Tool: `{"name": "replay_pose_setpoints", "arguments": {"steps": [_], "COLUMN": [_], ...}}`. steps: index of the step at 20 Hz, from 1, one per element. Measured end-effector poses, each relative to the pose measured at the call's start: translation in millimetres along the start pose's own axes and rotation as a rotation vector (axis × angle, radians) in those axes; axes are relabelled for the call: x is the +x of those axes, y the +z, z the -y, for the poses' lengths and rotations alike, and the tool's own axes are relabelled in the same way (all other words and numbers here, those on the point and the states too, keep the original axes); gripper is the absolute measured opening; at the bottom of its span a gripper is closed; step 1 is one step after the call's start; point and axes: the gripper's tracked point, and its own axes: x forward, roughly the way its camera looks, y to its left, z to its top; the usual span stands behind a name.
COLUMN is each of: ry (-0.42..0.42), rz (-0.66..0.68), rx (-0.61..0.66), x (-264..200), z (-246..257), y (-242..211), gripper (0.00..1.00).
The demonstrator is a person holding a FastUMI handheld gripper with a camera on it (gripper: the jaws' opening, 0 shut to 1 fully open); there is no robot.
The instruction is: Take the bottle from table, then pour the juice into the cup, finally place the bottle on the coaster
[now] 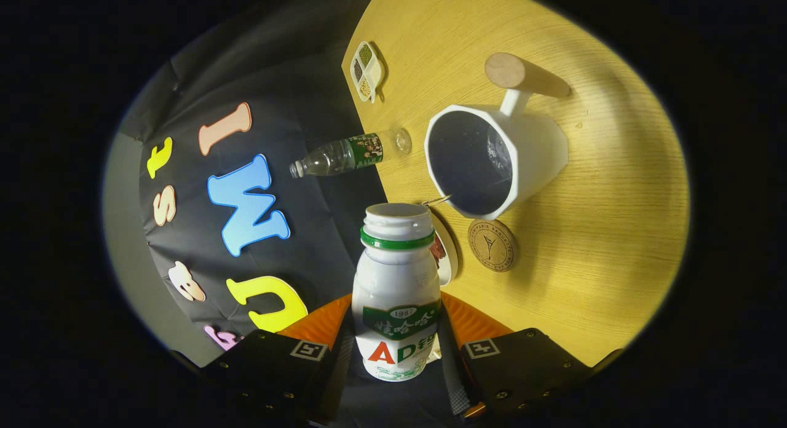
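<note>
1. gripper (395,348) pinching the bottle (396,293) between both fingers, mouth pointing forward.
2. cup (492,160) just beyond and right of the mouth, opening facing the bottle.
3. coaster (491,245) beside the neck, below the cup.

I see the bottle (396,293) clamped between the fingers (332,323) of the gripper (396,348), filling the gap. Just ahead, the cup (492,160) and coaster (492,245) stand close together mid-desk (615,243). A water bottle (350,154) and a small tray (367,71) crowd the desk's edge by the wall. Beyond the cup's handle (525,74), the desk lies bare.
</note>
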Motion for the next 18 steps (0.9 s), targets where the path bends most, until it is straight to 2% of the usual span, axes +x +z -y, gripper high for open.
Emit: {"name": "replay_pose_setpoints", "arguments": {"steps": [6,18], "ry": [0.008,-0.003], "rz": [0.023,0.014], "rx": [0.03,0.045], "x": [1.0,2.6], "z": [6.0,4.5], "y": [13.8,9.3], "gripper": [0.66,0.66]}}
